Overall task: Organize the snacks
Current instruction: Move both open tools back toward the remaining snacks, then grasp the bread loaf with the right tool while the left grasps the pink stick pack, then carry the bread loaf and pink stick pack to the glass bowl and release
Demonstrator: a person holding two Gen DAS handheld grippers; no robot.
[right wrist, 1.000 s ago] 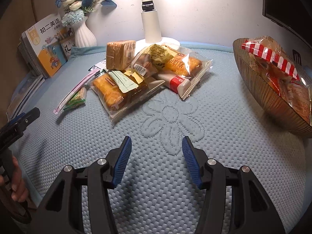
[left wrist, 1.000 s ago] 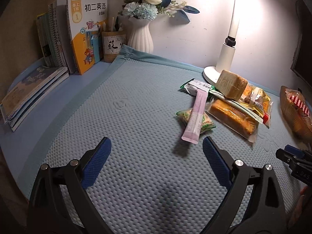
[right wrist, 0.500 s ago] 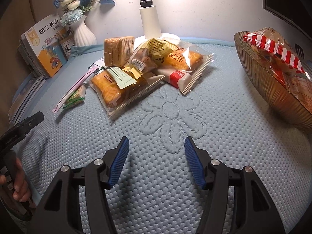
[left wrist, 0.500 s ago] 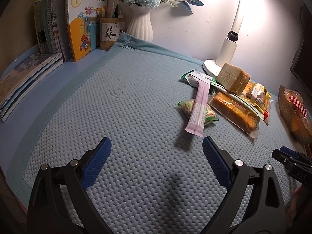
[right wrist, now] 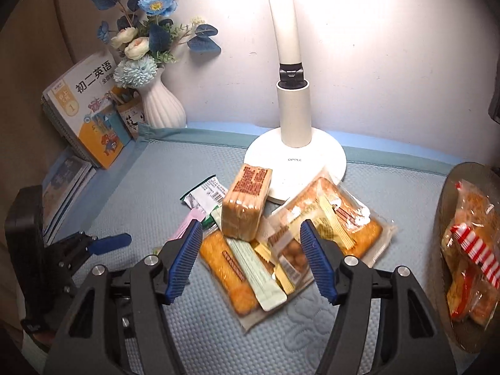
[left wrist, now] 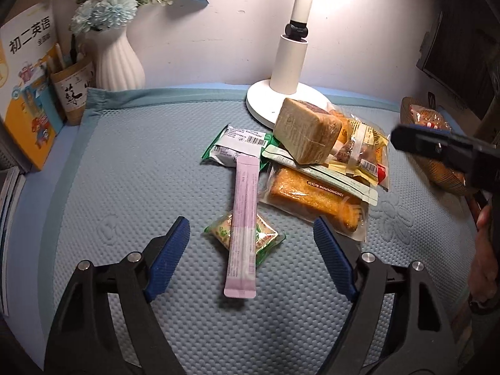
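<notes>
A heap of wrapped snacks [right wrist: 275, 243] lies on the blue mat [left wrist: 131, 187] before the lamp base [right wrist: 325, 159]. A pink stick pack [left wrist: 243, 228] sits across a small green packet [left wrist: 243, 234], between our left gripper [left wrist: 251, 247] and its spread, empty jaws. Our right gripper [right wrist: 251, 257], likewise spread and empty, hovers over the heap. We judge the next move is closing on one pack and carrying it to the bowl [right wrist: 443, 218] on the right. Readable: "ROUSONGWEI" on a cake wrapper [left wrist: 315, 200], "OPPLE" on the lamp.

The right gripper [right wrist: 250, 259] hangs spread above the snack pile [right wrist: 281, 243]. A bread pack [right wrist: 245, 207] tops it. The bowl [right wrist: 443, 250] at right seemingly holds wrapped pastries.
</notes>
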